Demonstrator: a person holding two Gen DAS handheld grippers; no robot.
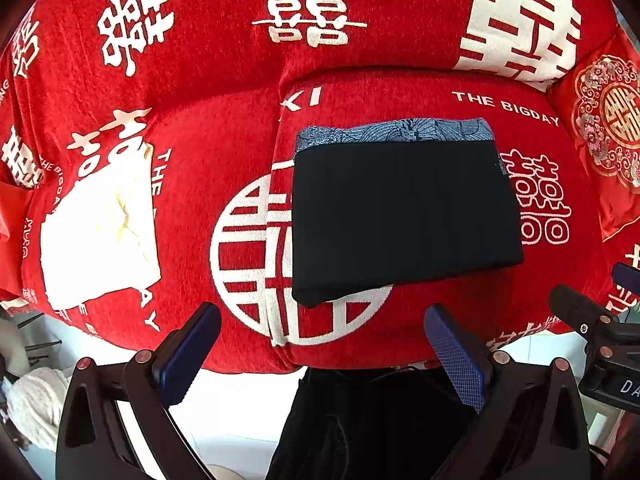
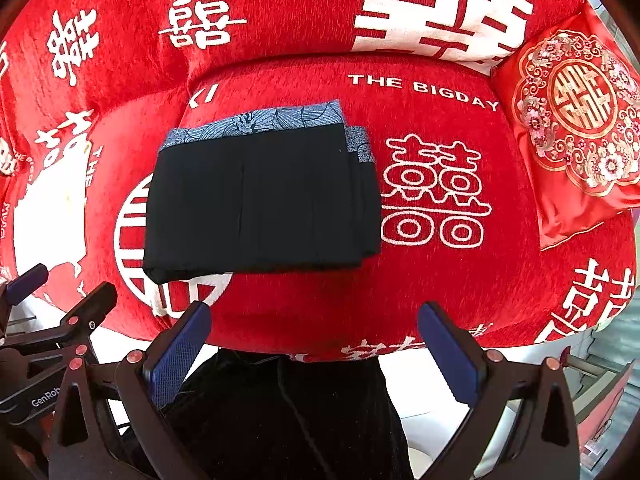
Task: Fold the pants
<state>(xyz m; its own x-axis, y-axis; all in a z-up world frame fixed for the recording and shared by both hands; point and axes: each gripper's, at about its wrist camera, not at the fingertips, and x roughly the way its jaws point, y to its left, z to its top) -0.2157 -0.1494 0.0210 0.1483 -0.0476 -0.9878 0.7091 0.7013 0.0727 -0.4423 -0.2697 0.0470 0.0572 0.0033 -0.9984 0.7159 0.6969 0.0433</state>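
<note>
Pants [image 1: 404, 216] lie folded at frame centre on the sofa [image 1: 200, 128]; both grippers' [image 1: 322, 354] [image 2: 314, 350] jaws apart, empty. Folding looks finished; next, perhaps only tidying.

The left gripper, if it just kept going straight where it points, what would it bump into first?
Probably the folded black pants on the red sofa cover, though depth is uncertain. The left gripper is open and holds nothing.

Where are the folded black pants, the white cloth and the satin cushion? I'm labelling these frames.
folded black pants [image 1: 404, 216]: left wrist view, middle of top layer.
white cloth [image 1: 100, 240]: left wrist view, its centre.
satin cushion [image 2: 576, 128]: right wrist view, embroidered medallion.
</note>
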